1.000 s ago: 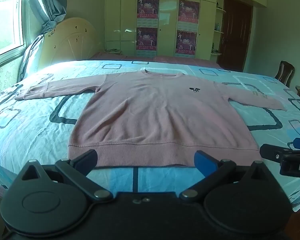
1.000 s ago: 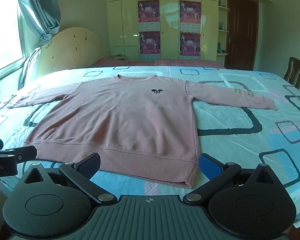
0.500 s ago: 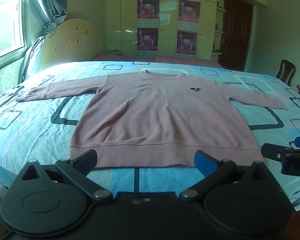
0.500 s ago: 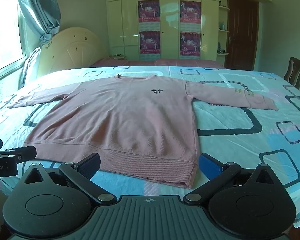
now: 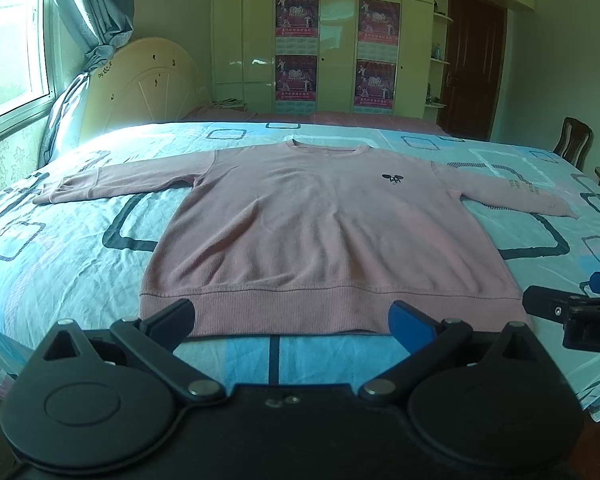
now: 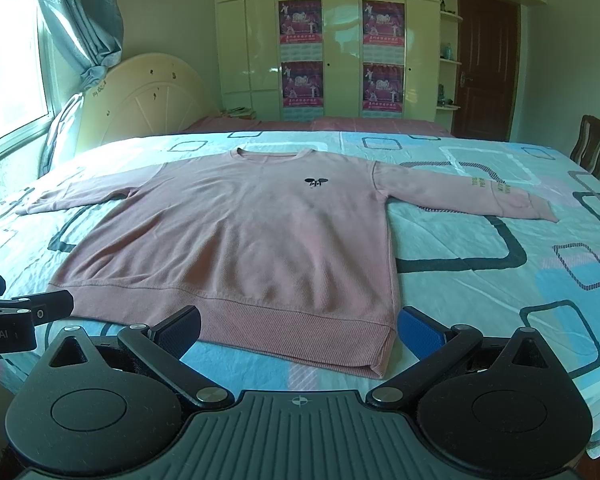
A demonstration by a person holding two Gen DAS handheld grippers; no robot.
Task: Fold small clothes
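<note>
So far nothing is folded: the pink sweater (image 5: 320, 236) lies flat and face up on the patterned bedsheet (image 5: 80, 260), both sleeves spread out to the sides and its ribbed hem (image 6: 260, 324) nearest the cameras. The left gripper (image 5: 290, 316) hangs just short of the hem with its jaws spread wide and nothing between them; the right gripper (image 6: 300, 326) is likewise wide open and empty, near the hem's right corner (image 6: 380, 364).

The main risk, as I judge it, is a bad pinch. The knit looks soft and lies tight against the sheet, so a finger pressed down could catch the bedsheet together with the hem, or take only the top layer and leave the back behind. Uneven lifting by the two grippers would skew the fold, and the loose sleeves could drag and bunch under the body.
</note>
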